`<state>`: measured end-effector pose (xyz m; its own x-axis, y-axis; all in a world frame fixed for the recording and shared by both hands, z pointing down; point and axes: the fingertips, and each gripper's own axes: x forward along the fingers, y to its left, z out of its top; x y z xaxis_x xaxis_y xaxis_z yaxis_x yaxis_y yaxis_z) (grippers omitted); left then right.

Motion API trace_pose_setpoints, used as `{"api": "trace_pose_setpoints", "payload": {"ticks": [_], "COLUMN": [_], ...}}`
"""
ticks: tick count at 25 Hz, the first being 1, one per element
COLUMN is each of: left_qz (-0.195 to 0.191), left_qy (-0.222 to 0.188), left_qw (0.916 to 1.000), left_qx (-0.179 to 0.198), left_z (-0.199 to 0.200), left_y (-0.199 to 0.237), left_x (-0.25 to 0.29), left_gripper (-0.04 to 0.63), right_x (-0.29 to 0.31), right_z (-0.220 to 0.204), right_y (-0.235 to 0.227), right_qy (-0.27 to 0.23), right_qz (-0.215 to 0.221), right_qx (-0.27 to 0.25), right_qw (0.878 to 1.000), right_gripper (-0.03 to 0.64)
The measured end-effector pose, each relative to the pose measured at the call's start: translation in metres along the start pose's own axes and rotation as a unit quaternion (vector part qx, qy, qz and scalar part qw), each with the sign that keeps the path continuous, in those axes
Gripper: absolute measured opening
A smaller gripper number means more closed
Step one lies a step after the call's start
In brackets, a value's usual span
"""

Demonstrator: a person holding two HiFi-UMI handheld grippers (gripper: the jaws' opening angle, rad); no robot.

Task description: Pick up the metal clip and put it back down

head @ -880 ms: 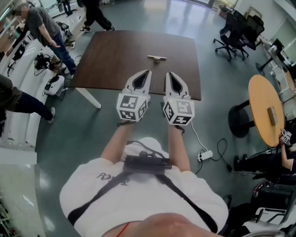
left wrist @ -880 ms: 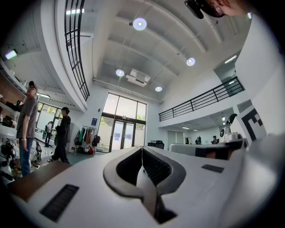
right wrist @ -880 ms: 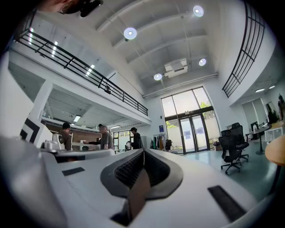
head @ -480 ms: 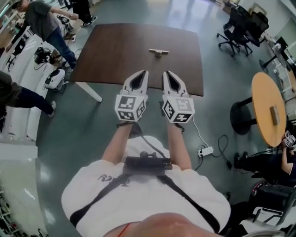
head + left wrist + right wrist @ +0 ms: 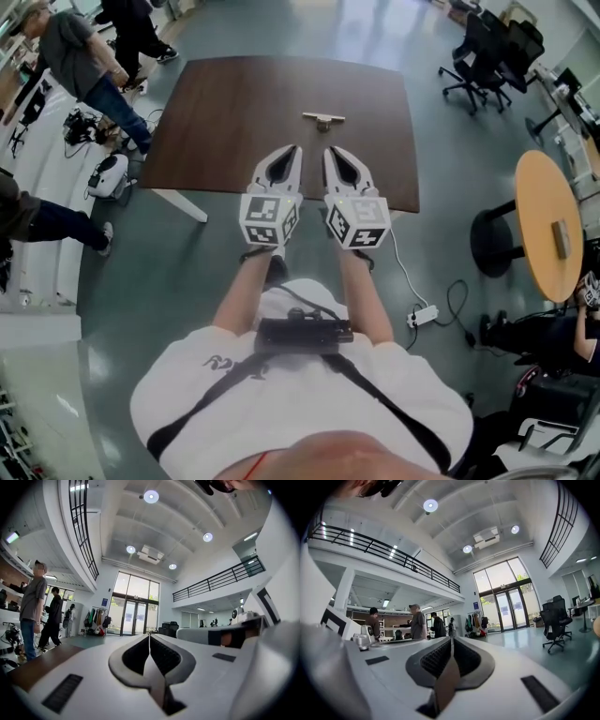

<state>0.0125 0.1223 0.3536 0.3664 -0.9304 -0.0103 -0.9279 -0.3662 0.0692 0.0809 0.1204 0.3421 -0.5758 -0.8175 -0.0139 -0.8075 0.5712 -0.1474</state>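
A small metal clip [image 5: 322,118] lies on the dark brown table [image 5: 234,122], towards its far middle. My left gripper [image 5: 297,148] and right gripper [image 5: 329,151] are held side by side over the table's near edge, well short of the clip. Both are shut with nothing between their jaws. In the left gripper view the left gripper [image 5: 149,635] points out into the hall, its jaws pressed together. The right gripper view shows the right gripper [image 5: 452,639] the same way. The clip appears in neither gripper view.
People [image 5: 80,56] stand by a white counter [image 5: 37,178] at the left. A round wooden table [image 5: 548,230] and office chairs [image 5: 483,56] are at the right. A power strip with cable [image 5: 422,314] lies on the floor near my right side.
Both grippers have stayed close together and shut. The view has shifted a little, so the table and clip sit slightly differently in the picture. The people at the left have moved about.
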Motion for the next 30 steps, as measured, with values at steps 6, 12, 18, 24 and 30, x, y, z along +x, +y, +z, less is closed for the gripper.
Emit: {"api": "trace_pose_setpoints", "payload": {"ticks": [6,12,18,24,30], "left_qz": [0.0,-0.024,-0.073,-0.091,-0.1], "left_qy": [0.002,0.005,0.027,0.066,0.096], "left_qw": [1.0,0.9997,0.9966,0.993,0.9874], "left_qx": [-0.003,0.008,-0.028,-0.034,-0.077], "left_z": [0.012,0.021,-0.011,-0.051,-0.116], "left_y": [0.073,0.138,0.176,0.178,0.2], "left_x": [0.07,0.13,0.17,0.196,0.222], "left_gripper": [0.015,0.015,0.015,0.015,0.015], "right_x": [0.086,0.174,0.229,0.25,0.27], "right_z": [0.029,0.011,-0.04,-0.078,-0.128], "right_y": [-0.002,-0.036,-0.054,-0.07,-0.101], "right_qy": [-0.034,0.001,0.052,0.095,0.134], "right_qz": [-0.01,-0.064,-0.11,-0.115,-0.132], "right_qx": [-0.01,-0.009,-0.006,0.0,0.016], "right_qw": [0.999,0.998,0.993,0.989,0.982], "right_gripper": [0.008,0.008,0.008,0.008,0.008]}}
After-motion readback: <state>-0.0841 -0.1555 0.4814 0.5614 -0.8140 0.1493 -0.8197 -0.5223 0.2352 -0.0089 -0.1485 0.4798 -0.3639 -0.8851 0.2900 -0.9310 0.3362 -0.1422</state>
